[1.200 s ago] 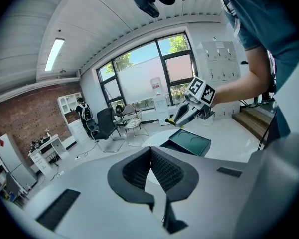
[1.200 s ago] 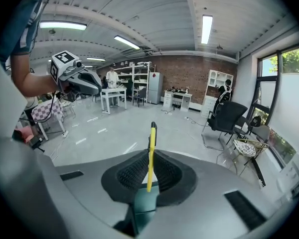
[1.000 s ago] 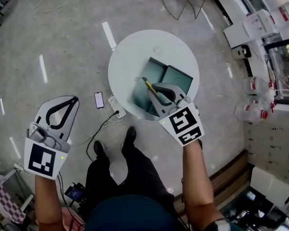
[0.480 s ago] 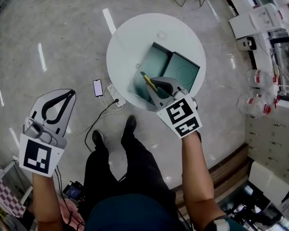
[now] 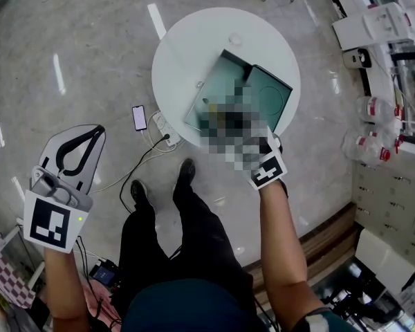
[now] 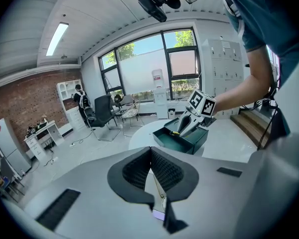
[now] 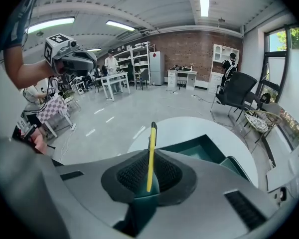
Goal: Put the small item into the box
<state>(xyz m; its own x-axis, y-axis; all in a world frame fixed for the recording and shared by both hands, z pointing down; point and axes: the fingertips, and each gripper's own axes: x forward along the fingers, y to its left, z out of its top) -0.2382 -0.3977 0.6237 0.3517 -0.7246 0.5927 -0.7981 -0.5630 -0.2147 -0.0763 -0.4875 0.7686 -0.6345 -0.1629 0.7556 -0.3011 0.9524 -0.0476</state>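
A dark green box (image 5: 220, 88) lies open on the round white table (image 5: 187, 54), its lid (image 5: 273, 94) flat beside it on the right. My right gripper (image 7: 150, 179) is shut on a yellow pen (image 7: 150, 153), which stands upright between the pads. It hovers over the near edge of the box (image 7: 205, 151). In the head view a mosaic patch hides the jaws and only the marker cube (image 5: 268, 172) shows. In the left gripper view the pen (image 6: 175, 132) hangs just above the box (image 6: 182, 139). My left gripper (image 5: 95, 132) is shut on nothing, low at the left over the floor.
On the floor left of the table lie a phone (image 5: 139, 117) and a power strip with cables (image 5: 162, 135). The person's legs and shoes (image 5: 183, 175) stand below the table. White cabinets (image 5: 373, 26) and water bottles (image 5: 365, 147) line the right side.
The right gripper with the pen has moved a little forward over the box, and a mosaic patch now covers it. The left gripper has stayed almost still.
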